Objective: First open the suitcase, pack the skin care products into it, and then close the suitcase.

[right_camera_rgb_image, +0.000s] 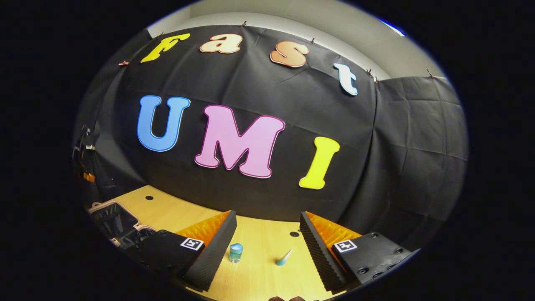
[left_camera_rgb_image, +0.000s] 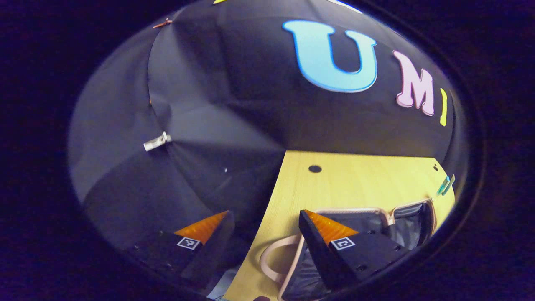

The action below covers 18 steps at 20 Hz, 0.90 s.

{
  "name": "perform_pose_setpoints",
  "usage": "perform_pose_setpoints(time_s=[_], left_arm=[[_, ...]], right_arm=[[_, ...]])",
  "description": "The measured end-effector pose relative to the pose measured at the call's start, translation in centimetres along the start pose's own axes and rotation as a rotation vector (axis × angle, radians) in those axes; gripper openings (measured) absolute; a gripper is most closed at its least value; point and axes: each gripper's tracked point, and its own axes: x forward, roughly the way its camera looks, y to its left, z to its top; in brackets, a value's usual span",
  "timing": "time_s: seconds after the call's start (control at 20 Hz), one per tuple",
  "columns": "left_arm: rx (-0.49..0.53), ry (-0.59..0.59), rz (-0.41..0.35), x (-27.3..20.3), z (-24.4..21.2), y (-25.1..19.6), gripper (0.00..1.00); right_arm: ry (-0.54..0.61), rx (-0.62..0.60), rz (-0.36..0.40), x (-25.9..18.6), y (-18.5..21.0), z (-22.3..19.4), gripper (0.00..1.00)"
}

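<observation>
The pink-rimmed suitcase (left_camera_rgb_image: 411,223) lies open on the wooden table, its dark lining showing and its pink handle (left_camera_rgb_image: 269,259) pointing toward me. My left gripper (left_camera_rgb_image: 265,215) hangs open over the table's left edge, its right finger above the suitcase. In the right gripper view the suitcase (right_camera_rgb_image: 113,217) sits at the far left. A small blue jar (right_camera_rgb_image: 235,252) and a teal cone-shaped tube (right_camera_rgb_image: 284,257) stand on the table ahead of my open right gripper (right_camera_rgb_image: 267,214), both apart from its fingers. The skin care products (left_camera_rgb_image: 446,185) appear small at the far right of the table.
The yellow wooden table (left_camera_rgb_image: 355,184) has a dark round hole (left_camera_rgb_image: 314,169) near its back edge. Black cloth walls close the booth behind and at both sides. The table's left edge (left_camera_rgb_image: 267,209) drops off beneath my left gripper.
</observation>
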Motion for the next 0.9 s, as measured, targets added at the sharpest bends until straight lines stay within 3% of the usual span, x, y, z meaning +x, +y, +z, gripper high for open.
perform_pose_setpoints(time_s=[0.2, 0.3, 0.45, 0.65, 0.9], left_arm=[[-0.001, -0.358, -0.121, -9.0, 12.4, -9.4, 0.96], [-0.027, -0.415, -0.203, -12.0, 14.3, -13.6, 0.96], [-0.03, -0.46, -0.305, -14.5, 15.3, -20.9, 0.96], [0.042, -0.488, -0.411, -16.1, 14.2, -31.8, 0.94], [0.046, -0.407, -0.566, -16.2, 9.2, -46.1, 0.96]], right_arm=[[-0.03, -0.006, 0.0, 0.6, -0.6, 0.6, 0.96], [-0.034, 0.004, 0.008, 0.6, -0.7, 0.3, 0.96], [-0.038, 0.009, 0.032, 0.6, -0.9, -0.3, 0.96], [-0.02, 0.015, 0.066, 1.3, -2.0, -2.1, 0.96], [0.006, 0.014, 0.103, 3.8, -4.1, -5.3, 0.96]])
